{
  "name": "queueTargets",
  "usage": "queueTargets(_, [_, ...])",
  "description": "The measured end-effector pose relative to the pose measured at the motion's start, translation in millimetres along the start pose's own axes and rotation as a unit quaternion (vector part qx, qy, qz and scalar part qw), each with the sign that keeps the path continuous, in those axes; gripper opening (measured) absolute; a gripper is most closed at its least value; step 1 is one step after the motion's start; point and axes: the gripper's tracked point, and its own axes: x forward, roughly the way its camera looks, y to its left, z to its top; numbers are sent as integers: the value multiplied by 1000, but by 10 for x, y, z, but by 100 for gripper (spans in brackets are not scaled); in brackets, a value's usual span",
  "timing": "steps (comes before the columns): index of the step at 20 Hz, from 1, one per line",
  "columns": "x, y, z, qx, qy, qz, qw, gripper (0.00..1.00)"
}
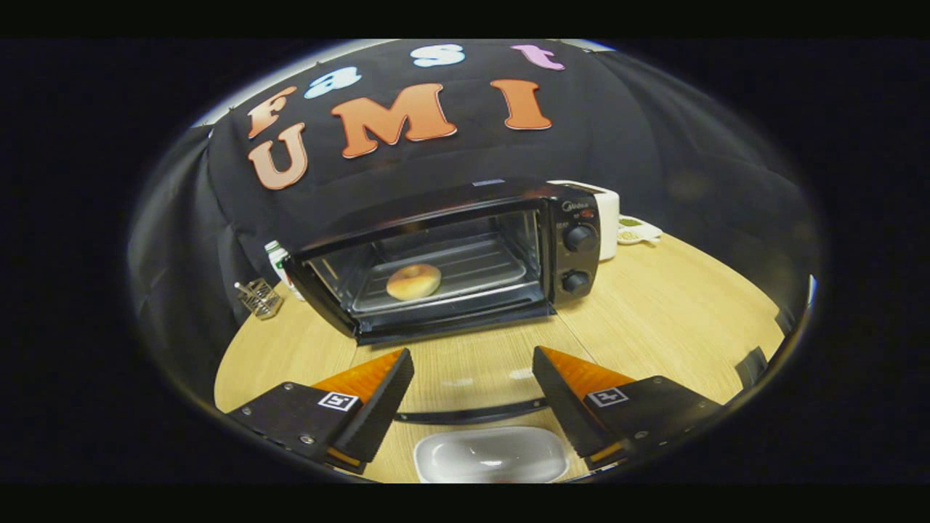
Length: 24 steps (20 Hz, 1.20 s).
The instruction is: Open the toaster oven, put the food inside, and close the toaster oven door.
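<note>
Gripper (472,378) spread wide, nothing held, bare wooden desk (676,319) showing in the gap between the 2 fingers. Hovering back from the toaster oven (450,254), well apart from it, pointed roughly at its front.

Toaster oven standing on the desk just beyond the fingers, black-bodied, turned slightly so the control panel faces to the right. Door (436,272) looking shut, glass pane upright across the front, though hard to be sure through the fisheye bend. Behind the glass, food (413,281): a round, golden-brown piece, bagel-like with a dimple at its middle, lying on the tray (472,272) inside the chamber, toward the left half. 2 knobs (580,237) on the panel, 1 above the other.

Nearer than the fingers, between them and low down, a white dish (491,454) sitting on the desk, nothing seen in it. A thin dark curved strip (468,414) lying across the desk just ahead of that dish.

To the left of the oven, a small wire basket (259,298) on the desk, and a white bottle (280,265) tucked against the oven's left rear corner. Behind the oven on the right, a white boxy appliance (607,218) touching or nearly touching its side, cannot tell which, with a small white plate (638,231) just beside that.
</note>
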Motion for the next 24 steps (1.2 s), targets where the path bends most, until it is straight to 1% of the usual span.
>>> queueTargets(6, [-138,-97,-479,-36,36,-10,999,98])
queueTargets(10, [-119,-39,-651,-65,53,-11,996,99])
queueTargets(14, [-33,16,-782,-78,66,-8,995,99])
queueTargets(19, [-3,65,-780,-68,71,1,995,99])
queueTargets(21, [-19,30,-746,-64,69,-5,996,99])
queueTargets(23, [12,24,-522,-66,34,-7,997,99])
queueTargets(24, [-6,69,-419,-67,27,0,997,99])
